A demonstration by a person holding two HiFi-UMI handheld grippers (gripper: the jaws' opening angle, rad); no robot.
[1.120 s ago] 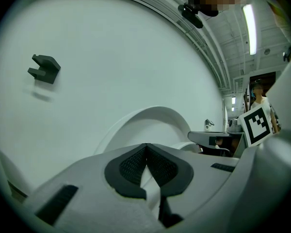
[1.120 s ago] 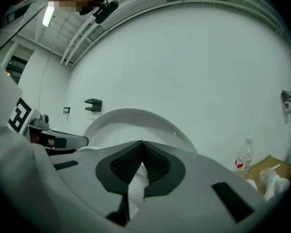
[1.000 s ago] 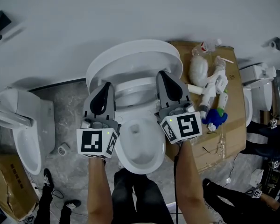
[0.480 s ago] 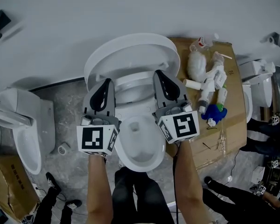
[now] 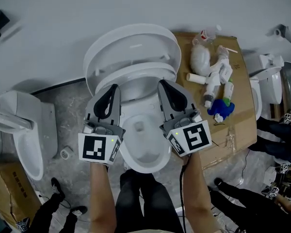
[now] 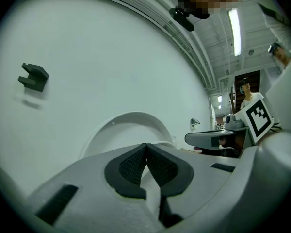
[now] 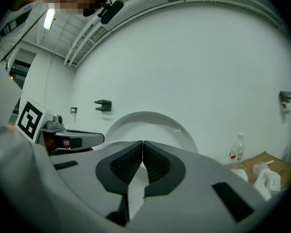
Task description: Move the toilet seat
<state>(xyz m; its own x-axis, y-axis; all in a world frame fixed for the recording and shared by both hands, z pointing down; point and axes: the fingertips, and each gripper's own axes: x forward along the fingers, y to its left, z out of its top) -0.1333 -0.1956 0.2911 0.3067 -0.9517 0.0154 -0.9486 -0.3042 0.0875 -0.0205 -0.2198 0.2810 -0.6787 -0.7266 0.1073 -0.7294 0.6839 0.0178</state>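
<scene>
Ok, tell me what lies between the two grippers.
Only the toilet bowl, open and white, lies between the left gripper and the right gripper. The head view shows this, and both grippers are shut.

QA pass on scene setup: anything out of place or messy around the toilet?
Only clutter. On the cardboard right of the toilet, white bottles, a plastic bag and a blue item lie toppled in a loose heap. A small roll sits alone on the floor on the other side. The toilet itself looks intact.
</scene>
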